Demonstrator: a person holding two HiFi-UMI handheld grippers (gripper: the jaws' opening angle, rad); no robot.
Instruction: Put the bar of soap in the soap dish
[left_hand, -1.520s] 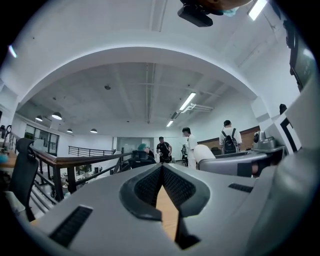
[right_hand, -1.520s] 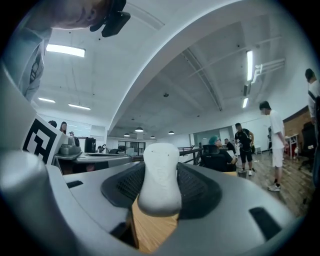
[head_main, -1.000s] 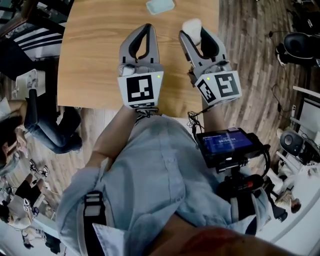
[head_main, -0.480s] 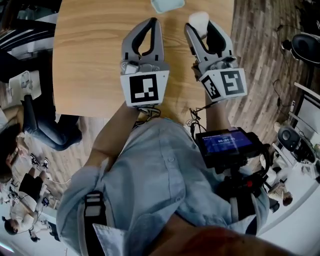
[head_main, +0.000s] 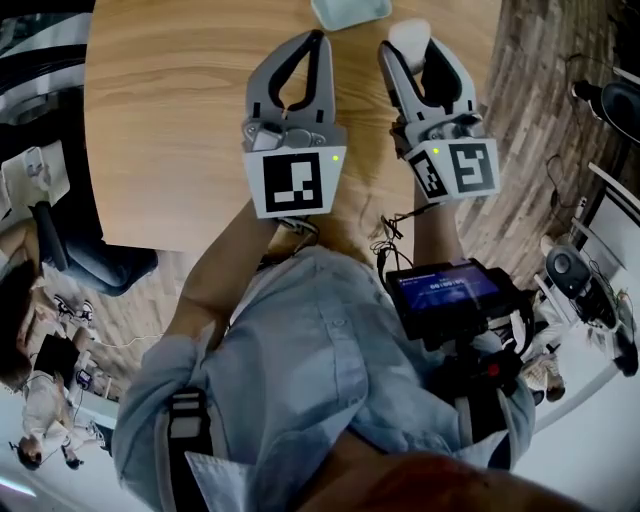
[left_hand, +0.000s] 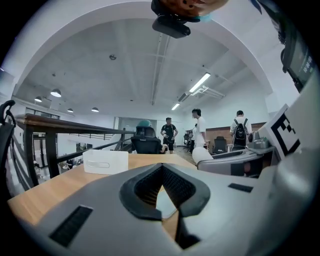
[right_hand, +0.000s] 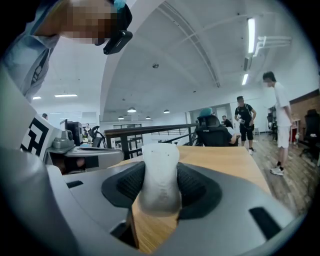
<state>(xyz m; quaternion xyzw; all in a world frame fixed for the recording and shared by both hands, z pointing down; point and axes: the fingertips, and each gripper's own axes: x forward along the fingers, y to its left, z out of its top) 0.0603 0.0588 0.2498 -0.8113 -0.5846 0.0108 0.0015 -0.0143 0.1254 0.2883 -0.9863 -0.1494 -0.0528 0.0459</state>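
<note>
Table (head_main: 170, 130); right gripper (head_main: 413, 62) clamps soap (right_hand: 160, 170); dish (head_main: 350, 10) apparently ahead.

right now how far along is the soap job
Done: the bar of soap is picked up, clamped in the right tongs. In hand: it is held over the table, short of the soap dish at the far edge. Left: set the soap in the dish and let go. The left tongs are shut and empty.

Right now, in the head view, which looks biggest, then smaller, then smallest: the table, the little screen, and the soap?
1. the table, by far
2. the screen, though it sits nearer the camera
3. the soap, partly hidden
</note>
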